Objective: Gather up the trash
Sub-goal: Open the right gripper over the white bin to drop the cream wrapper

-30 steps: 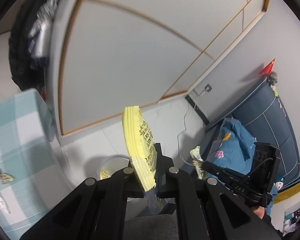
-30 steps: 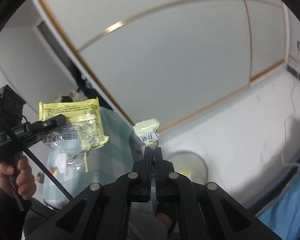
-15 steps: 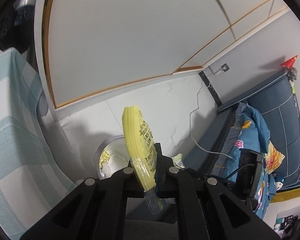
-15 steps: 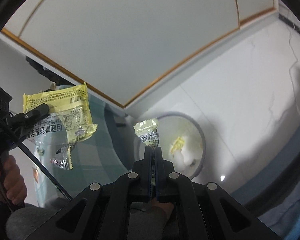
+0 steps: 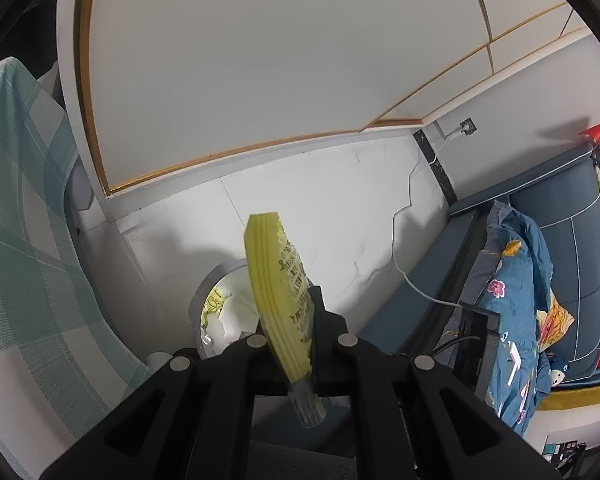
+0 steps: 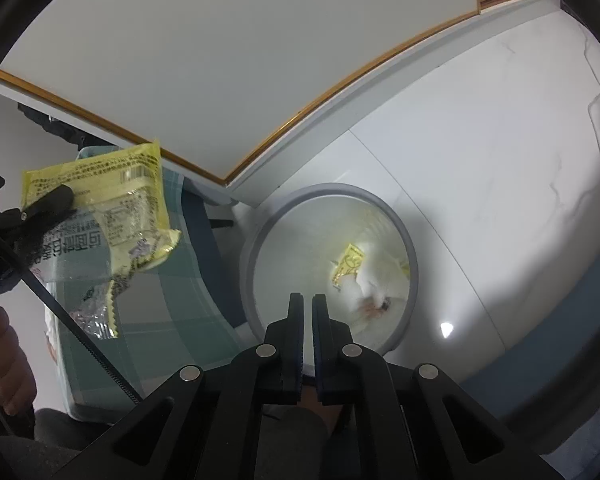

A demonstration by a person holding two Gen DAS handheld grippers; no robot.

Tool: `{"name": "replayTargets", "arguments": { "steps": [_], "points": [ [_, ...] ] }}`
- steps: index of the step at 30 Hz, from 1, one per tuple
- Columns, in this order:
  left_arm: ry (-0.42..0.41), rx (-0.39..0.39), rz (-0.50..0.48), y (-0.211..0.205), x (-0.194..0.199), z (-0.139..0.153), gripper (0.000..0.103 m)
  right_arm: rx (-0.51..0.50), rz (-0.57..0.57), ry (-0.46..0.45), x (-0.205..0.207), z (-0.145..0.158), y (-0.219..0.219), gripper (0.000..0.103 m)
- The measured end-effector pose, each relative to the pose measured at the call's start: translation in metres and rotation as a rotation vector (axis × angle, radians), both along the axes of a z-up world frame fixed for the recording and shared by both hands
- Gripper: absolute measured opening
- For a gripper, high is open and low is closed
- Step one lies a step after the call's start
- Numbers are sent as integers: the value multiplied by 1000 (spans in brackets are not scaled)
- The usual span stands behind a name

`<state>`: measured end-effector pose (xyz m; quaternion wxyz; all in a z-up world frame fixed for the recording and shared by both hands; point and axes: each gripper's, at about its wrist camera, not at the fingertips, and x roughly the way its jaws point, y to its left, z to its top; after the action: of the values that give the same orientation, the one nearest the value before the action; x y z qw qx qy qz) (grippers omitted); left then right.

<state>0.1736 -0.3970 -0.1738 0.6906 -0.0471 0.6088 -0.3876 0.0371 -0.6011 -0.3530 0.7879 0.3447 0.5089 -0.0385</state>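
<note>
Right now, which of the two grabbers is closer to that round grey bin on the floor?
Right, I'd judge. The right gripper, empty with jaws slightly apart, hangs directly over the bin. The left gripper, clamping the yellow wrapper, sits beside the bin, nearer the tablecloth.

Wrapper [image 6: 100,216] print mirrored, illegible.

We see the bin [image 6: 327,268] on the floor, scraps [image 6: 350,266] inside; checked cloth [image 6: 172,312] left of it, sofa [image 5: 560,264] far right.
</note>
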Motion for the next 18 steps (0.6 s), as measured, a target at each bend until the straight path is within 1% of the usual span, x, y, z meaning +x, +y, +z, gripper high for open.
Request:
{"name": "replayTargets", "arguments": {
  "steps": [3,6,8,9,10,11,13,16,18],
  "points": [
    [13,7,-7,-3,0,-5,2,-5,-13,-12,-3,6,-3,6],
    [29,18,-20,-7,-1,-11,2,-28,-38,-17,-9,13,-8,16],
    [35,23,-33,-10,-2,-13,2,-46,-59,-27,-17,20,-12,33],
    [36,27,-43,-11,-4,-13,2,-57,-77,-34,-22,24,-16,37],
    [38,33,-52,-14,-4,-14,2,-62,-88,-38,-25,26,-18,44],
    [44,38,-59,-15,-5,-15,2,-66,-99,-43,-28,29,-20,48],
    [63,46,-72,-18,-6,-18,2,-70,-117,-54,-35,35,-24,49],
    [74,64,-99,-25,-8,-23,2,-84,-137,-60,-40,43,-27,58],
    [79,76,-113,-28,-10,-26,2,-86,-151,-71,-42,49,-29,59]
  ]
}}
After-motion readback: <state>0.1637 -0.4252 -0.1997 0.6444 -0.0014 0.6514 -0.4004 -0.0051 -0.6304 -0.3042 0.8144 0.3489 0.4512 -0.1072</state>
